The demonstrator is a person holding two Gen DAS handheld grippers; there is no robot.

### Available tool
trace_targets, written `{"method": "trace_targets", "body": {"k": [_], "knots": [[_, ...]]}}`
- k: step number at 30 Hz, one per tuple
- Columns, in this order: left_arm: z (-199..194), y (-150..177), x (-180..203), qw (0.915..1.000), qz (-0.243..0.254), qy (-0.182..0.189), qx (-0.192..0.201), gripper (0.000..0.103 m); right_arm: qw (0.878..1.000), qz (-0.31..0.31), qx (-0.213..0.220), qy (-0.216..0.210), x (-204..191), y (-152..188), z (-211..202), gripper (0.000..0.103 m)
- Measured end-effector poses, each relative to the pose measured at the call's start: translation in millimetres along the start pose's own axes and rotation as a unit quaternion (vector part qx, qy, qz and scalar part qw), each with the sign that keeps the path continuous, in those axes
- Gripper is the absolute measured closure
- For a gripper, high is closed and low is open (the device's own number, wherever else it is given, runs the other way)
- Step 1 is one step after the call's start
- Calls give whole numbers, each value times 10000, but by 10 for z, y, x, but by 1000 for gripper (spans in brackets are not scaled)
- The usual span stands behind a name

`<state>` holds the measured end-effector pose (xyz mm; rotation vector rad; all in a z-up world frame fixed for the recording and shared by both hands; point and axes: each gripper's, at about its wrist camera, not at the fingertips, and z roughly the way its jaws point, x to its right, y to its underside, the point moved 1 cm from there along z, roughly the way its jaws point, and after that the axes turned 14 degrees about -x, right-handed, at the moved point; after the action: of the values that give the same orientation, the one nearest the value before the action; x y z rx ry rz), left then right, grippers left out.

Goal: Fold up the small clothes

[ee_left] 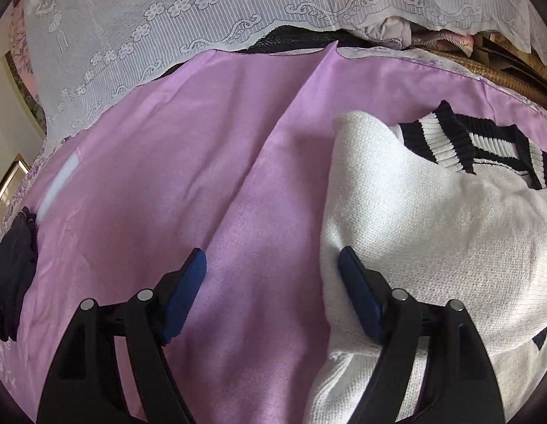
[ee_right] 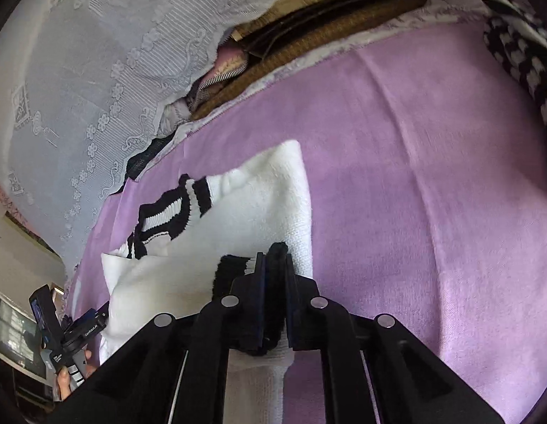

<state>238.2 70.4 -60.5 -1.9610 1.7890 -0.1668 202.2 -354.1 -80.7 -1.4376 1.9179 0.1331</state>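
While the fold is half made, these are the weak spots, taken left to right.

Dark bundle: a navy crumpled cloth [ee_left: 13,272] lies at the far left edge of the lilac bedsheet [ee_left: 188,162], well apart from the work; no hindrance unless a sweeping move drags it in.

Left claw [ee_left: 271,282]: released, its blue pads [ee_left: 183,293] spread wide with only sheet between them, the right-hand pad just beside the garment's edge. Risk: closing here could pinch the sheet along with the knit, or catch one layer only.

Garment: the white knitted sweater with black-and-white ribbed collar [ee_left: 432,219] lies on the sheet, one side folded over in a thick roll. Risk: soft, bulky knit may spring back or slide, so the fold could loosen.

Right claw [ee_right: 275,275]: clenched on a black ribbed cuff [ee_right: 234,270] of the sweater. Risk: a pull on the cuff alone could stretch the sleeve and skew the fold.

Surroundings: a white lace curtain [ee_left: 167,17] and woven brown mats [ee_right: 308,3] run along the far side; a black-and-white checked cloth [ee_right: 521,60] sits at the far right. None blocks the fold.
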Motion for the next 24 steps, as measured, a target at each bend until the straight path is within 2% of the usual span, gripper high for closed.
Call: {"method": "trace_targets", "body": {"k": [2,3,5,7,10,12,14,16,19,22,24], "knots": [[-65,20,5,10000,-72,10,38,30,9999,-70,107,-21,-62,3,-86,93],[-121,30,-3,9998,-103,130,85,32,9997,-67,171,-143,-89,18,-120,94],[-247,64,12,9993,-38,310,214,33,9977,-98,203,-642,-195,22,-200,94],[-388,125,57,9976,145,548,392,35,9953,-284,339,-858,-381,16,-332,94],[-650,283,209,9886,646,1173,685,35,9920,-502,568,-1012,-620,13,-525,94],[-824,445,387,9801,1122,1387,870,35,9887,-468,628,-1278,-680,-26,-616,94],[-931,599,627,9746,1574,1222,1023,35,9848,-414,636,-1563,-735,-83,-671,94],[-969,705,853,9712,1850,878,1216,34,9813,-397,672,-1760,-798,-124,-702,94],[-993,701,1109,9724,1807,579,1358,34,9763,-456,721,-1988,-869,-118,-748,94],[-1003,583,1242,9778,1534,581,1303,34,9732,-458,719,-2133,-846,-107,-807,94],[-1131,597,1196,9765,1299,994,1401,35,9710,-463,711,-2237,-834,-127,-842,94]]}}
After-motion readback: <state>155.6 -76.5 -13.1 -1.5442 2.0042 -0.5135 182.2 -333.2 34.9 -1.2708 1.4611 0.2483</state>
